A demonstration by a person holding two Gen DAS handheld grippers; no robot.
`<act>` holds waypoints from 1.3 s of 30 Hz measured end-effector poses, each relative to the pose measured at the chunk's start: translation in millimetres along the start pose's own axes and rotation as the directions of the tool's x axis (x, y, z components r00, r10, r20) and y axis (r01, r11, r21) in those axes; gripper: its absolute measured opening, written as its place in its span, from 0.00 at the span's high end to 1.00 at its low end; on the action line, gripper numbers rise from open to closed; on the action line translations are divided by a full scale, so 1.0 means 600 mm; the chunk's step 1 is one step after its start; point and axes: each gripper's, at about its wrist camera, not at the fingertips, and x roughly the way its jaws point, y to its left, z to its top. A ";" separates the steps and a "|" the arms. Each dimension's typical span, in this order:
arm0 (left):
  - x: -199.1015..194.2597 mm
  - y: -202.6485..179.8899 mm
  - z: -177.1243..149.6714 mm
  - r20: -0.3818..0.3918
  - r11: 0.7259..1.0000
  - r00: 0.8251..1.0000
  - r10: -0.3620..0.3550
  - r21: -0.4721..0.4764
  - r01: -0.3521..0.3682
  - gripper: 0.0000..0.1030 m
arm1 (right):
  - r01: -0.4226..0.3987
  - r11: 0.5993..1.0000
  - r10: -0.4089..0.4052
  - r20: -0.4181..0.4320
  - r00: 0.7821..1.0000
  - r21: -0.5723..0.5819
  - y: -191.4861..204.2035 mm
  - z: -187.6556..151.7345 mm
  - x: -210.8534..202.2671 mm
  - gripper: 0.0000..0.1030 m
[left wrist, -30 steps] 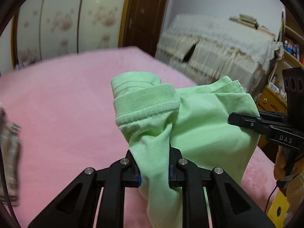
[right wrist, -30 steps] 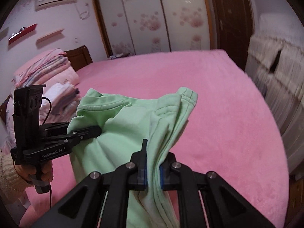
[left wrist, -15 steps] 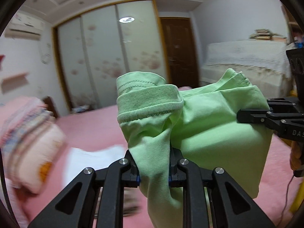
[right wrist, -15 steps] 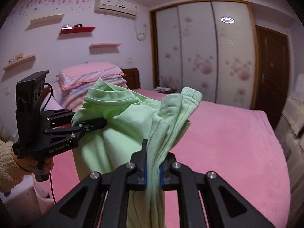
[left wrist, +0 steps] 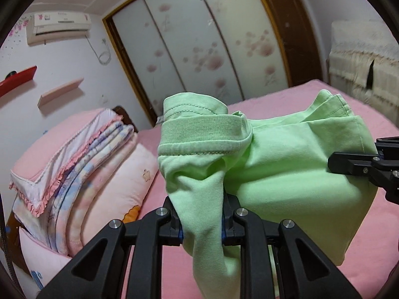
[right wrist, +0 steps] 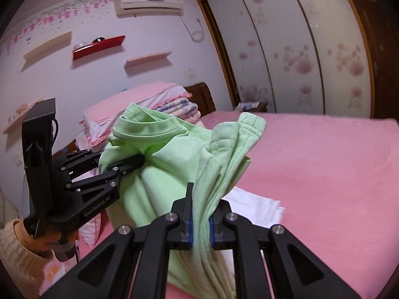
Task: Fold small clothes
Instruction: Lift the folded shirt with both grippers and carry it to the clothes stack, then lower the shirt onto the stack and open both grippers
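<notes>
Gripping green shirt (left wrist: 286, 174) above pink bed (right wrist: 324, 174), white cloth (right wrist: 251, 206) beneath.

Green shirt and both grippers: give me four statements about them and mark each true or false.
1. The left gripper is shut on the green shirt. True.
2. The right gripper is open. False: it also clamps the shirt.
3. The shirt lies flat on the pink bed. False: it is held up above it.
4. A white cloth lies on the bed. True.
</notes>
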 end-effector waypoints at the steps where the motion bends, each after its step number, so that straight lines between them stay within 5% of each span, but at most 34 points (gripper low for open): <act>1: 0.034 0.009 -0.001 -0.022 1.000 1.000 -0.002 -0.001 0.002 0.83 | -0.005 1.000 0.005 -0.013 1.000 0.018 -0.007 0.002 0.035 0.92; 8: 0.238 -0.008 -0.042 -0.094 1.000 0.996 -0.010 -0.006 0.009 0.80 | 0.074 0.996 -0.069 -0.082 0.994 0.057 -0.062 -0.006 0.183 0.92; 15: 0.350 -0.076 -0.057 -0.142 1.000 0.990 -0.015 0.020 0.018 0.79 | 0.185 0.982 -0.178 -0.141 0.974 0.034 -0.143 -0.014 0.265 0.92; 18: 0.390 -0.086 -0.065 -0.193 1.000 0.981 -0.003 0.022 0.007 0.71 | 0.213 0.977 -0.207 -0.176 0.963 0.018 -0.167 -0.020 0.303 0.92; 22: 0.424 -0.092 -0.085 -0.281 0.998 0.958 0.056 0.009 -0.056 0.40 | 0.236 0.972 -0.226 -0.243 0.943 0.013 -0.196 -0.042 0.338 0.91; 26: 0.429 -0.058 -0.096 -0.319 0.993 0.947 0.045 -0.087 -0.076 0.12 | 0.274 0.961 -0.270 -0.323 0.907 -0.034 -0.215 -0.077 0.365 0.83; 31: 0.418 0.004 -0.101 -0.312 0.975 0.950 0.024 -0.204 -0.092 0.09 | 0.383 0.917 -0.399 -0.251 0.882 -0.113 -0.211 -0.087 0.333 0.58; 34: 0.392 0.027 -0.108 -0.306 0.969 0.951 0.054 -0.214 -0.124 0.09 | 0.454 0.884 -0.467 -0.154 0.871 -0.113 -0.215 -0.078 0.279 0.57; 39: 0.327 0.034 -0.118 -0.287 0.960 0.955 0.076 -0.237 -0.148 0.08 | 0.452 0.890 -0.455 -0.141 0.879 -0.057 -0.212 -0.076 0.192 0.57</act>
